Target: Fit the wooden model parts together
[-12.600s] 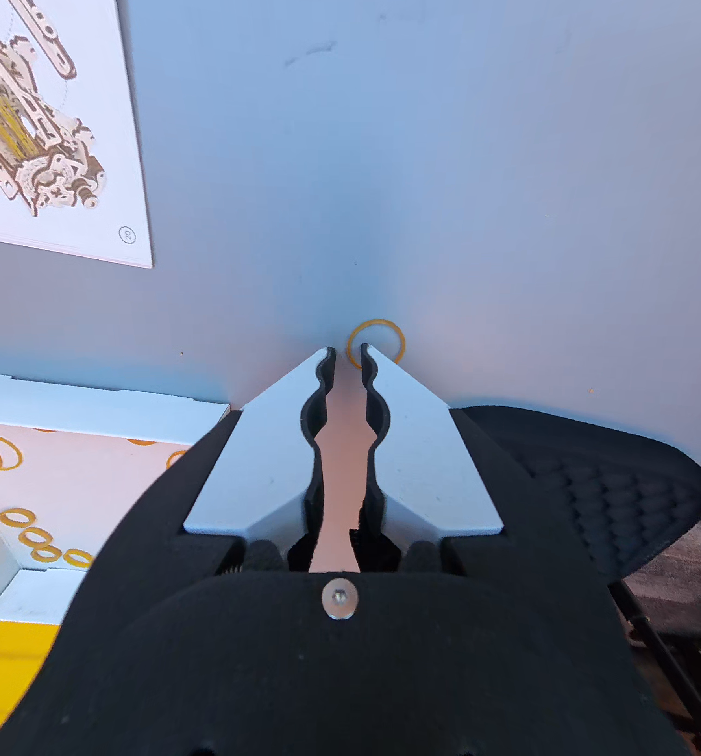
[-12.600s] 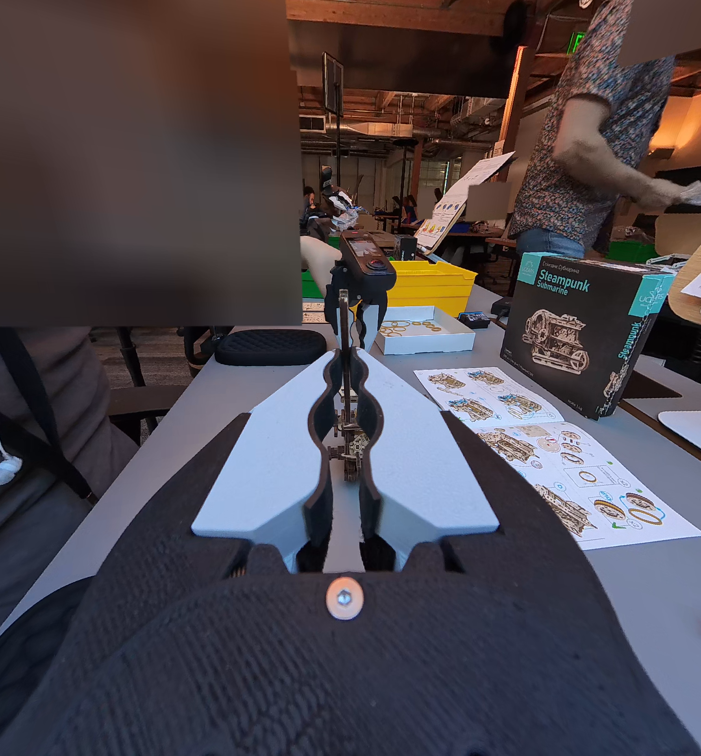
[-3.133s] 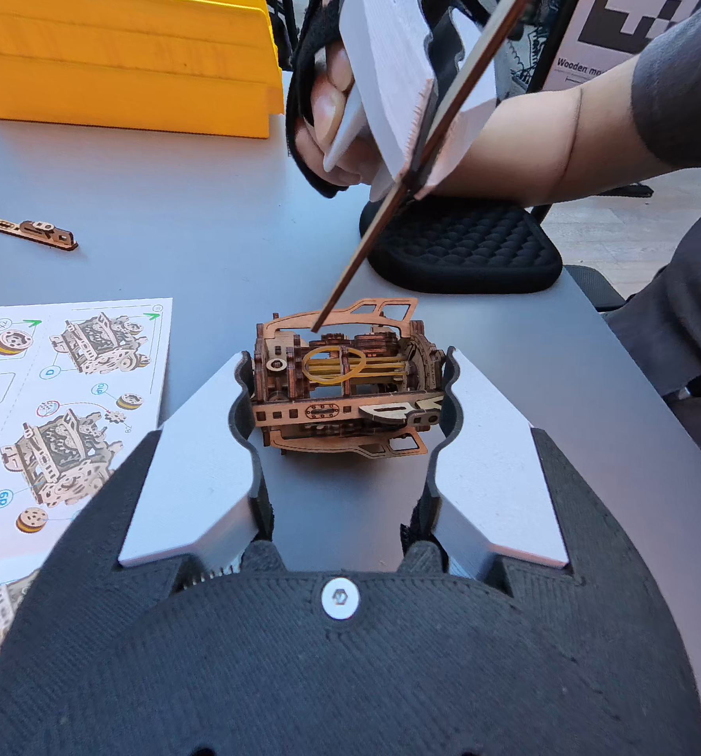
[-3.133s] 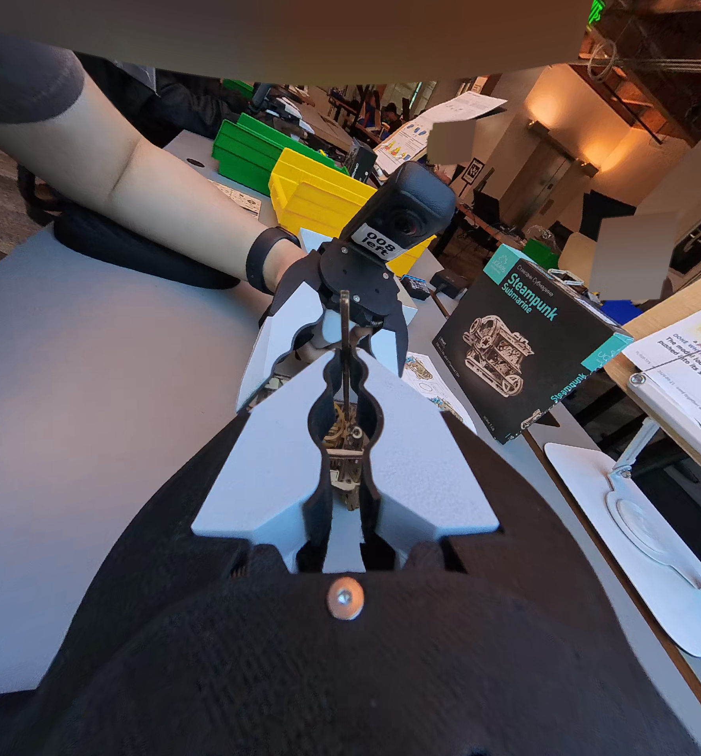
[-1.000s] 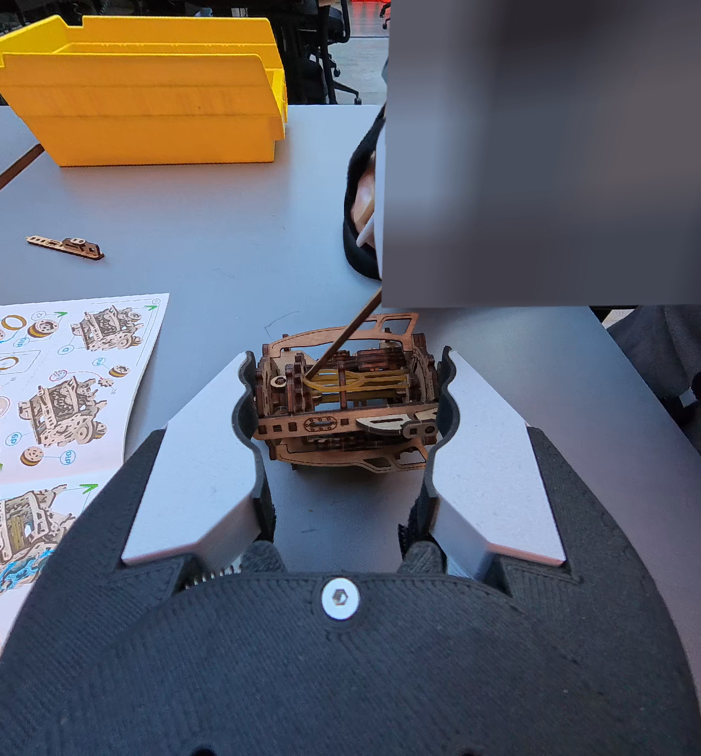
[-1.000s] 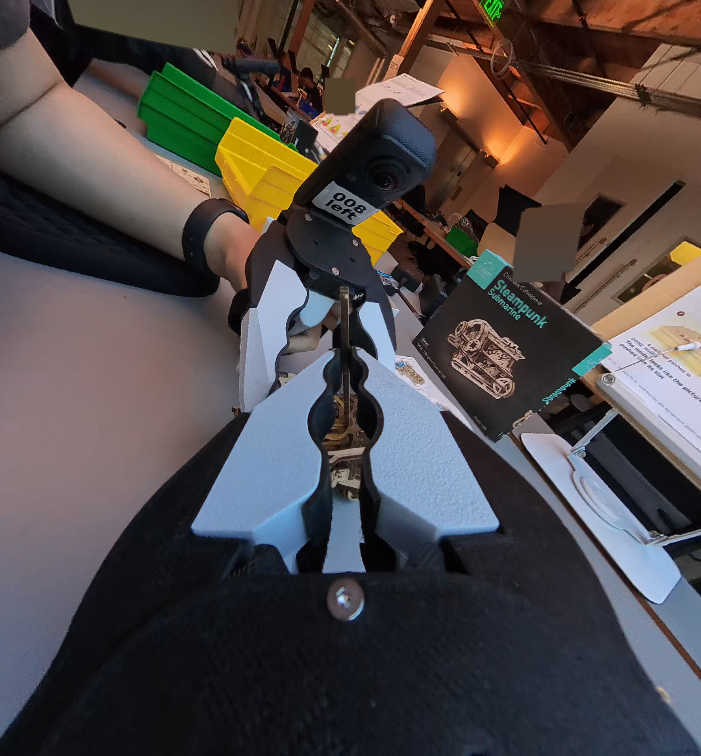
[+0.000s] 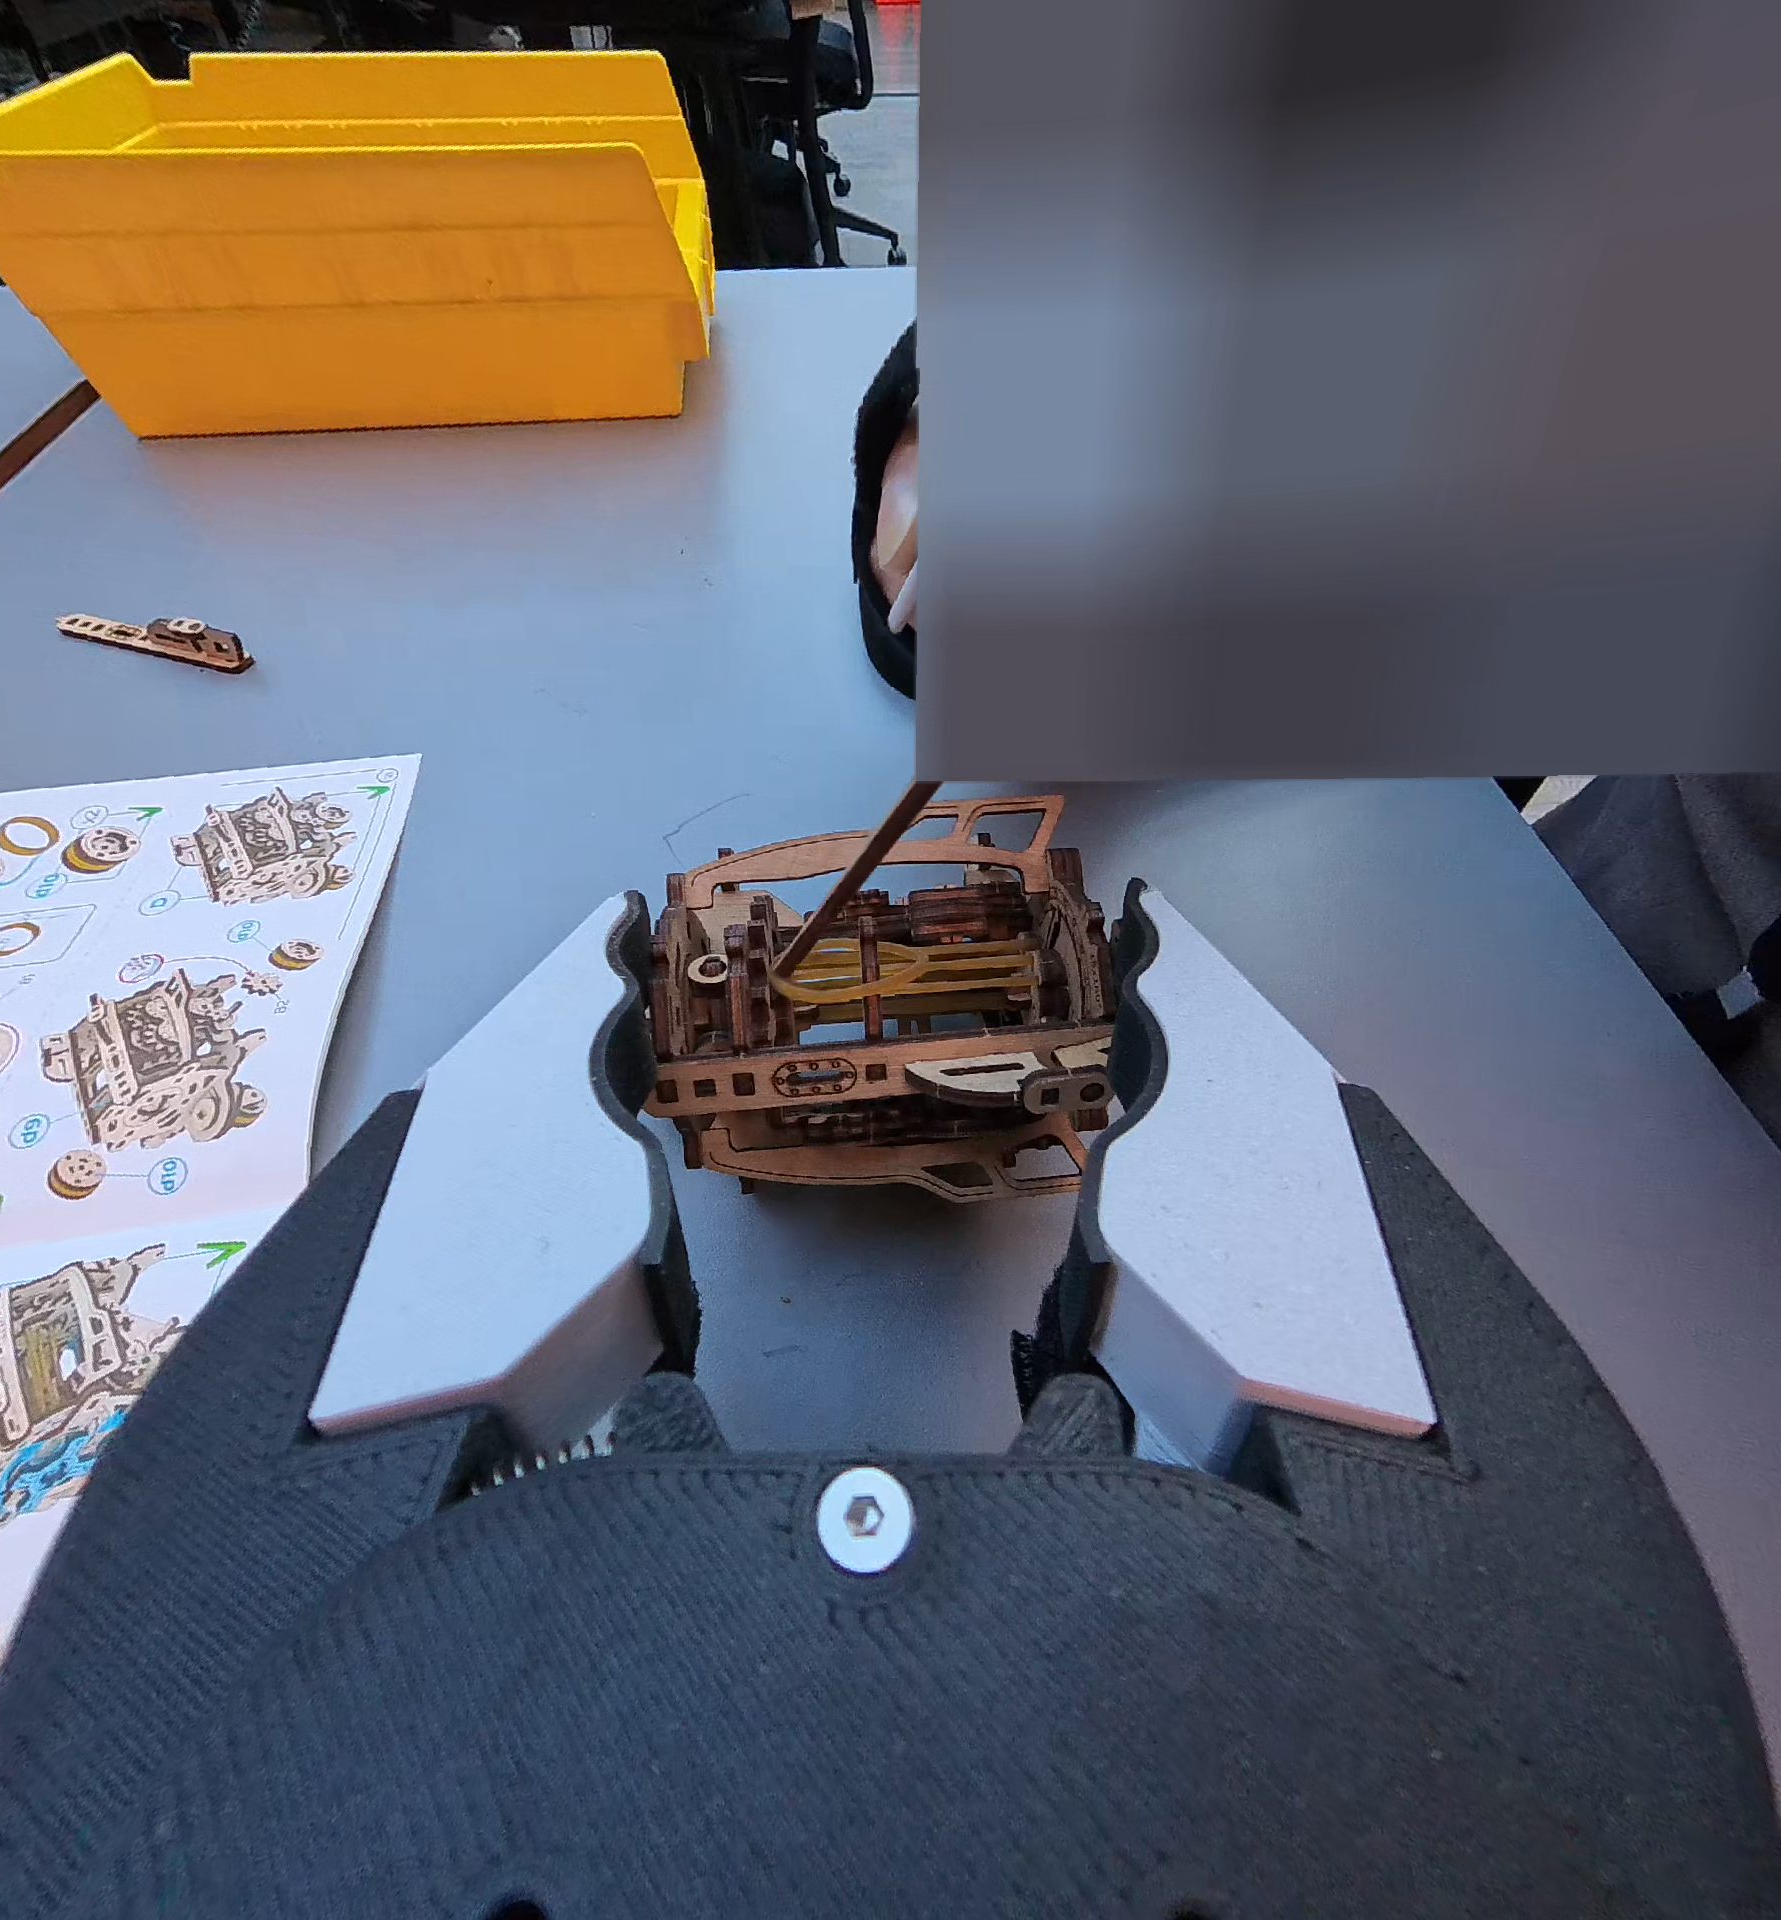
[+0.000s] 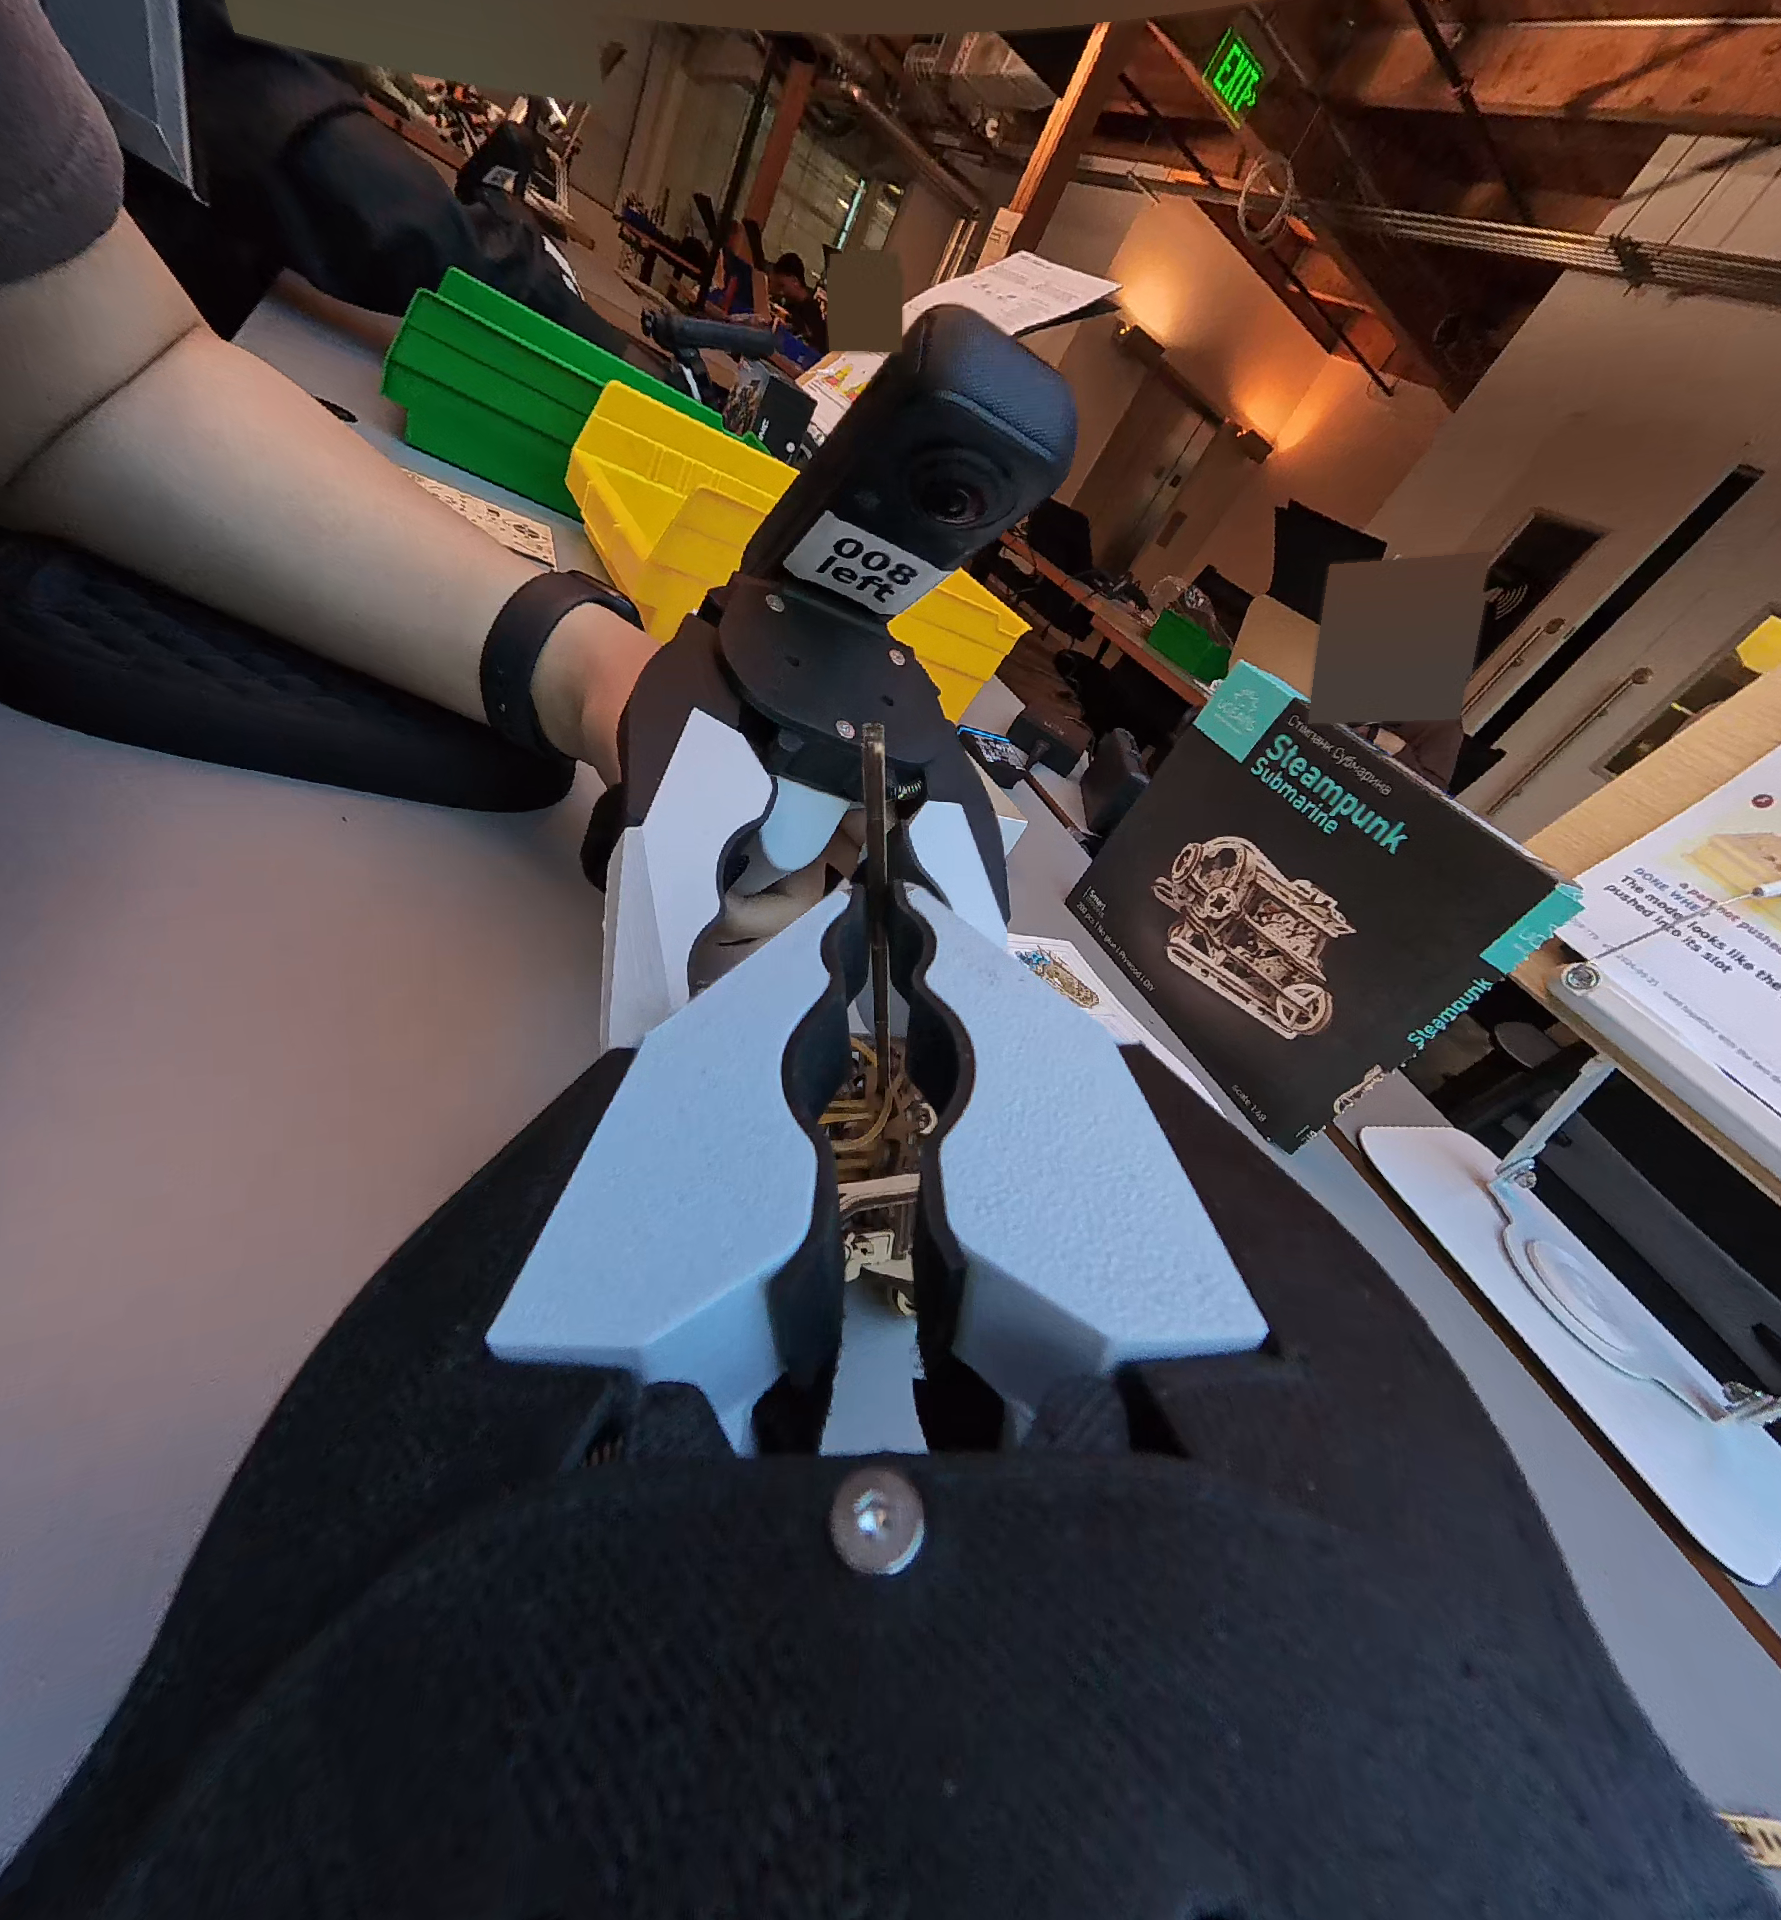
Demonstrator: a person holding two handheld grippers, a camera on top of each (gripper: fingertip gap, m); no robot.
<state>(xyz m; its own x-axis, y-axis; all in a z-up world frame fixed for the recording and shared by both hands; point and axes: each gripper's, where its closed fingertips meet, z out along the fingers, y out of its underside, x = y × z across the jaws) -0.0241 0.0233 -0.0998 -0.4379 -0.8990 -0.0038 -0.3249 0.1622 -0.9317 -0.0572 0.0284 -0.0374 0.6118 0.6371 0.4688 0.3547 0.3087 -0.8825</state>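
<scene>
The brown wooden model [image 7: 881, 1039] stands on the grey table [image 7: 512, 582], with yellow rubber bands [image 7: 907, 971] stretched along its top. My left gripper [image 7: 881, 904] is shut on the model, one finger on each end. My right gripper [image 8: 873, 914] is shut on a thin wooden stick [image 8: 873, 821], which points down into the model [image 8: 870, 1132]. In the left wrist view the stick [image 7: 850, 878] comes in from the upper right, and its tip touches a band at the model's left end. A blur patch hides the right gripper there.
A yellow bin [image 7: 346, 281] stands at the back left. A loose wooden part [image 7: 153, 641] and the instruction sheet [image 7: 138, 987] lie to the left. A dark model box [image 8: 1312, 914], green bins [image 8: 491, 384], a black wrist pad [image 8: 190, 686] and a page stand [image 8: 1592, 1320] surround the work area. The gap from one gripper's tips to the other's is roughly 6 cm.
The rubber band that lay as a loose loop on the model is now stretched lengthwise. The stick tip has gone lower, to the model's left end. The left gripper still holds the model.
</scene>
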